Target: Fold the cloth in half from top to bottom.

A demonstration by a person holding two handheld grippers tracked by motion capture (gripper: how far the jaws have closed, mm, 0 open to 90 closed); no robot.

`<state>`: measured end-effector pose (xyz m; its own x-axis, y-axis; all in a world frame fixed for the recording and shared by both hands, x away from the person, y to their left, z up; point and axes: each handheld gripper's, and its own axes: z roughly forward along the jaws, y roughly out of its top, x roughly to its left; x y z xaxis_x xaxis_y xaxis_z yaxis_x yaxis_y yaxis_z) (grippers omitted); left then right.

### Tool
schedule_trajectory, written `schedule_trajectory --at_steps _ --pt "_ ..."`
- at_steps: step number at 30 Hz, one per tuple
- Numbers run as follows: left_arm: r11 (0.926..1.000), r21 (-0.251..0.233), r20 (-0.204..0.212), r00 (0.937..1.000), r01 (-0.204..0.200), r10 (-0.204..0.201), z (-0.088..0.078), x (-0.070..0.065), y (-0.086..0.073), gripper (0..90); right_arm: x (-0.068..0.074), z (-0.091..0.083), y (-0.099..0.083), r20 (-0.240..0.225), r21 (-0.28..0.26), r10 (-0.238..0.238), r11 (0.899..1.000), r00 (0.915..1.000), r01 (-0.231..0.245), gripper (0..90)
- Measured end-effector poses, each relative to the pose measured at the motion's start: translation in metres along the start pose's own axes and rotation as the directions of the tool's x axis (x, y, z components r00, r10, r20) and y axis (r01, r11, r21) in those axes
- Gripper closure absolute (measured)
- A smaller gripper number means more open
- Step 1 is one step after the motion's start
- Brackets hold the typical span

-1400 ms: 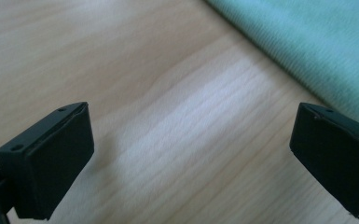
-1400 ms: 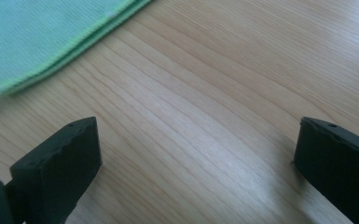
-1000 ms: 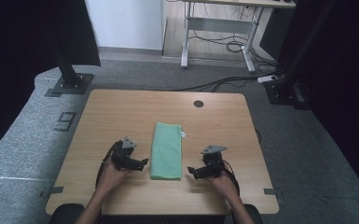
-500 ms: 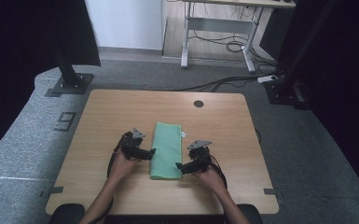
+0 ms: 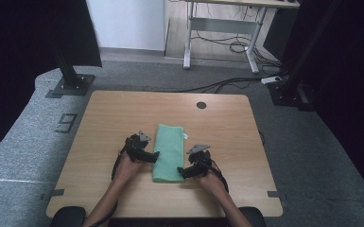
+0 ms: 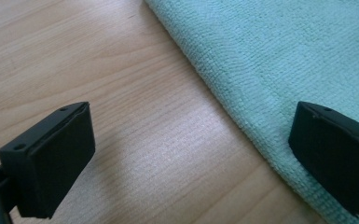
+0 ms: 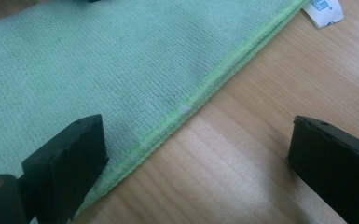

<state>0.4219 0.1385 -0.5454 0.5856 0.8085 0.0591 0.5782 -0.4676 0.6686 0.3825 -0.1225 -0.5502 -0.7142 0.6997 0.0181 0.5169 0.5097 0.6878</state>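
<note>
A folded green towel [image 5: 169, 151] lies lengthwise on the wooden table [image 5: 104, 118], a white label [image 5: 186, 136] at its far right corner. My left gripper [image 5: 154, 156] rests at the towel's left edge, open, one jaw over bare wood and the other over the cloth [image 6: 279, 60]. My right gripper [image 5: 181, 171] sits at the towel's near right edge, open, straddling the stitched hem [image 7: 186, 109]. The label [image 7: 325, 10] shows at the top of the right gripper view. Nothing is held between either pair of jaws.
A round cable hole [image 5: 201, 105] sits near the table's far edge. Black stand bases [image 5: 70, 85] flank the table on the grey floor, one at the far right [image 5: 288, 92]. A desk frame with cables [image 5: 222, 42] stands behind.
Both grippers moved inward from either side of the towel and now reach its left and right edges. The towel has not shifted.
</note>
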Motion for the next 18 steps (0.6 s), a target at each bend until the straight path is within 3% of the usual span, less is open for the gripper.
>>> schedule_trajectory --at_steps 5,11,18 --pt "0.9999 0.003 0.011 0.9998 -0.013 0.013 -0.005 -0.004 -0.005 1.1 0.008 -0.005 -0.005 -0.007 -0.002 -0.01 1.0 0.9999 0.01 5.9" --pt "0.9997 -0.004 0.06 0.9979 0.025 -0.025 -0.012 -0.006 -0.018 1.1 0.018 -0.011 -0.011 -0.022 0.005 -0.024 1.0 0.9995 0.024 6.3" --pt "0.9999 -0.001 0.082 0.9965 0.01 -0.01 -0.022 -0.01 -0.029 1.1 0.028 -0.017 -0.016 -0.027 0.009 -0.029 1.0 0.9992 0.029 6.9"
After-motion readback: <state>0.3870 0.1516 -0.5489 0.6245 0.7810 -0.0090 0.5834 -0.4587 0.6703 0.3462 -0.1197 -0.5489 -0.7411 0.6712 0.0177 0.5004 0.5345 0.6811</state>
